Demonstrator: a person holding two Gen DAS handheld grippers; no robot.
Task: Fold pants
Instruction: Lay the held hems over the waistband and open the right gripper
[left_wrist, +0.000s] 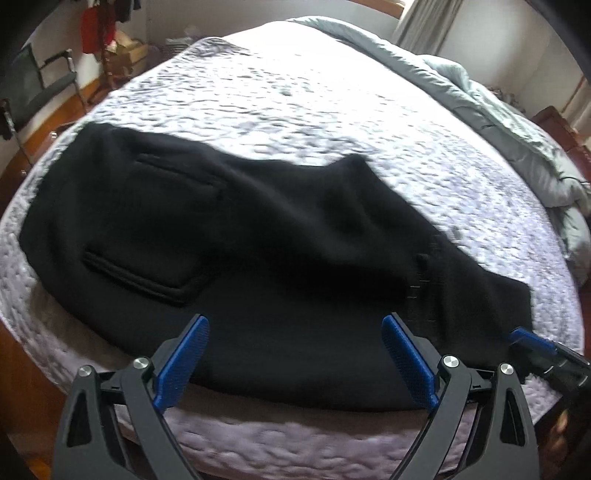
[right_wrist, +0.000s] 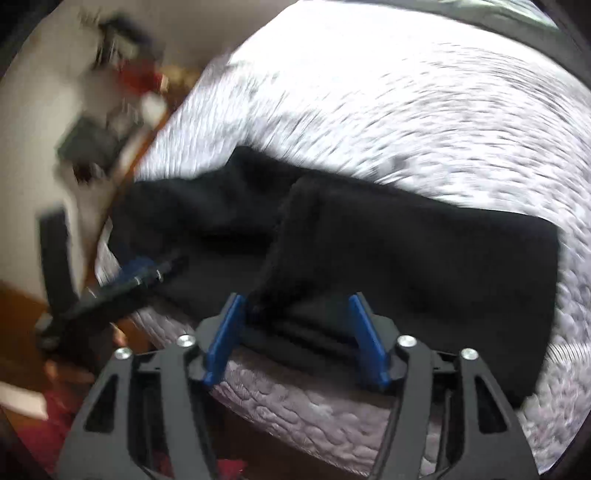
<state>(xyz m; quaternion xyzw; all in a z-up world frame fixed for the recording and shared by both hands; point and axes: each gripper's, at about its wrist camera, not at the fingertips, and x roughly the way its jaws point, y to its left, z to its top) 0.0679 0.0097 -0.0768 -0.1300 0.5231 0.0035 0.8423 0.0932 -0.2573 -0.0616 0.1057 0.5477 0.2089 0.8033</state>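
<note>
The left gripper (left_wrist: 295, 334) is a matte black plastic frame whose two arms bear triangular cut-outs and round silver screw heads, each finger faced with a ribbed blue pad (left_wrist: 408, 360). The right gripper (right_wrist: 295, 317) has the same black frame, silver screws and narrow blue pads (right_wrist: 223, 332).

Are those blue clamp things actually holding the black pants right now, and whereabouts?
No, nothing is held. The left gripper and right gripper both stand open over the near edge of the black pants.
</note>
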